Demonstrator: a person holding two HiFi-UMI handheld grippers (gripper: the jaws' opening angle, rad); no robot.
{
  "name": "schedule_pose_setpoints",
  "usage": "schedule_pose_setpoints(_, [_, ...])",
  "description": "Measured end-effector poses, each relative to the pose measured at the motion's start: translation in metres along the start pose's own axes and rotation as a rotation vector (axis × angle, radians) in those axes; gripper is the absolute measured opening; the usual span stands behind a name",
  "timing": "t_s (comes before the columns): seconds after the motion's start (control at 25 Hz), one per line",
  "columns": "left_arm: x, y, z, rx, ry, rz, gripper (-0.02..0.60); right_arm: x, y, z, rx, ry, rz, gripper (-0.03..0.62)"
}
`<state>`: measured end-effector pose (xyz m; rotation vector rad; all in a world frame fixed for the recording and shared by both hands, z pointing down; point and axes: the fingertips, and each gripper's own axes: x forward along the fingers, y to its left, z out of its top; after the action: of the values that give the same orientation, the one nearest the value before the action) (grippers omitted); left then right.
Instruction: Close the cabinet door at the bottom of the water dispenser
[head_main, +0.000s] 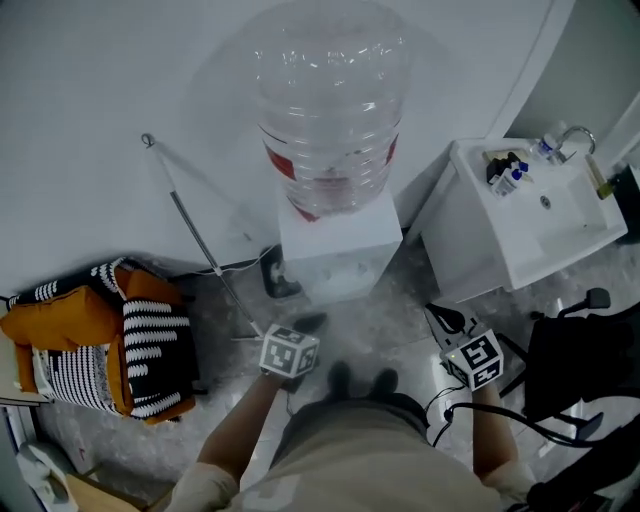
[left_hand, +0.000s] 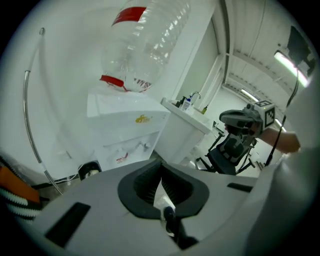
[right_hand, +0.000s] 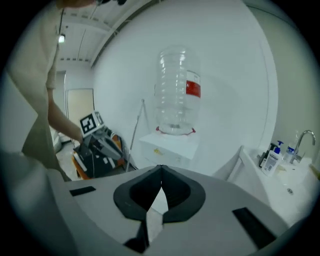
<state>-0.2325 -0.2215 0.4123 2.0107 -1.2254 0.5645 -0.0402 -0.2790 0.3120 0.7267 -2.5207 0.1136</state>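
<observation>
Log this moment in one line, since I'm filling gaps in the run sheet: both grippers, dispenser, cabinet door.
left gripper: shut, empty | right gripper: shut, empty | water dispenser: in front, no contact | cabinet door: not visible

Left gripper (head_main: 311, 323) and right gripper (head_main: 438, 316): grey housing, black ribbed jaw pads (right_hand: 176, 191), and a white cube (head_main: 289, 352) printed with black square markers. A black cable (head_main: 480, 412) runs from the right unit. The operator wears beige clothing (head_main: 370, 450), pale short sleeves (head_main: 203, 490) and dark shoes (head_main: 340, 378).

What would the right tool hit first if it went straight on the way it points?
Probably the water dispenser, its white body just below the bottle; depth is hard to judge.
</observation>
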Motion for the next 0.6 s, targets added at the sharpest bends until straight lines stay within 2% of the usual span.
schedule_pose_setpoints(0.16, [-0.027, -0.014, 0.035, 0.049, -0.091, -0.059, -0.008, -0.007, 0.035, 0.072, 0.066, -0.195, 0.108, 0.008])
schedule_pose_setpoints(0.24, [-0.038, -0.028, 0.052, 0.078, -0.132, -0.103, -0.008, -0.009, 0.052, 0.093, 0.065, -0.241, 0.153, 0.008])
schedule_pose_setpoints(0.36, [-0.05, -0.05, 0.059, 0.107, -0.148, -0.144, -0.008, -0.011, 0.066, 0.094, 0.039, -0.224, 0.161, 0.008])
schedule_pose_setpoints(0.52, [-0.06, -0.065, 0.064, 0.139, -0.161, -0.141, -0.008, -0.017, 0.059, 0.069, -0.022, -0.126, 0.08, 0.008])
schedule_pose_setpoints(0.6, [-0.064, -0.075, 0.067, 0.128, -0.184, -0.143, -0.008, -0.026, 0.046, 0.051, -0.041, -0.062, 0.044, 0.008])
